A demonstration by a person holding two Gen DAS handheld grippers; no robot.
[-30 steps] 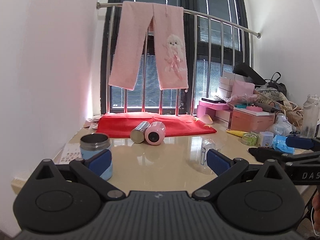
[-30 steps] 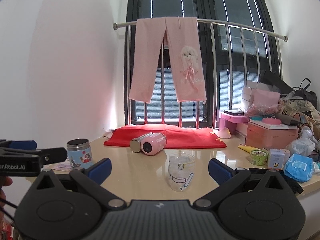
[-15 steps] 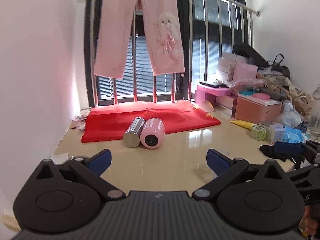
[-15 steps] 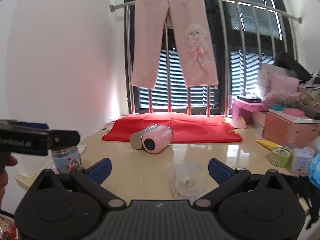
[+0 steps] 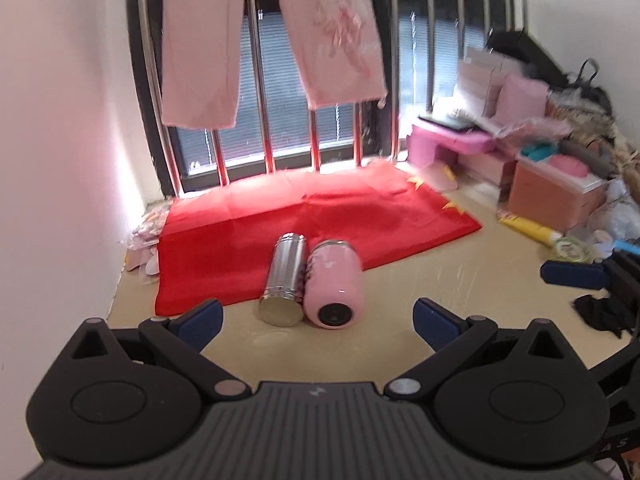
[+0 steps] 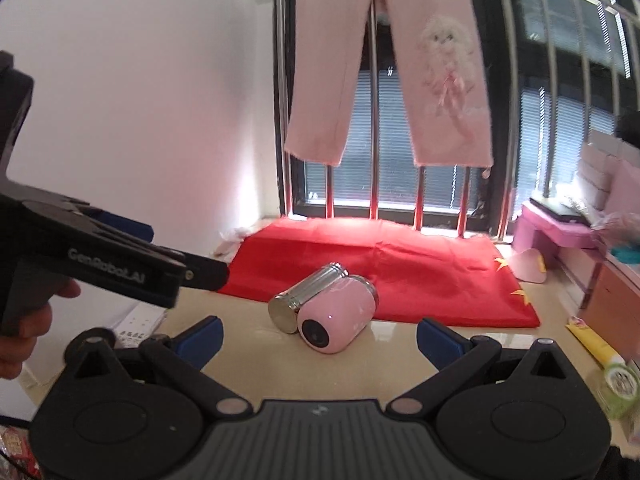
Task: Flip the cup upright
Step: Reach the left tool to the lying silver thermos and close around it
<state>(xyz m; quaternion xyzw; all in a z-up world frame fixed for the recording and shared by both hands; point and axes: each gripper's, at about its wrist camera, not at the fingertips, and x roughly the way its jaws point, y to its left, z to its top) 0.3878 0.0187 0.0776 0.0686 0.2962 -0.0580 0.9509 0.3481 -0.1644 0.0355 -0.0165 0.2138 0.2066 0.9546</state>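
A pink cup [image 5: 334,284] lies on its side on the beige table, base toward me, with a silver steel cup [image 5: 285,278] lying beside it on its left; both rest partly on a red cloth [image 5: 304,224]. My left gripper [image 5: 316,322] is open and empty, just short of the two cups. In the right wrist view the pink cup [image 6: 336,322] and silver cup [image 6: 308,292] lie ahead of my right gripper [image 6: 318,338], which is open and empty. The left gripper's body [image 6: 100,260] shows at that view's left.
Pink trousers [image 6: 384,60] hang on a steel rail before the window. Pink boxes [image 5: 556,196], a yellow tube [image 5: 528,230] and a tape roll [image 5: 570,248] crowd the table's right side. A white wall bounds the left. Papers [image 6: 136,324] lie at the left edge.
Both grippers have moved forward and tilted down toward the two lying cups, which now look much larger. The blue tin and the clear cup have dropped out of view.
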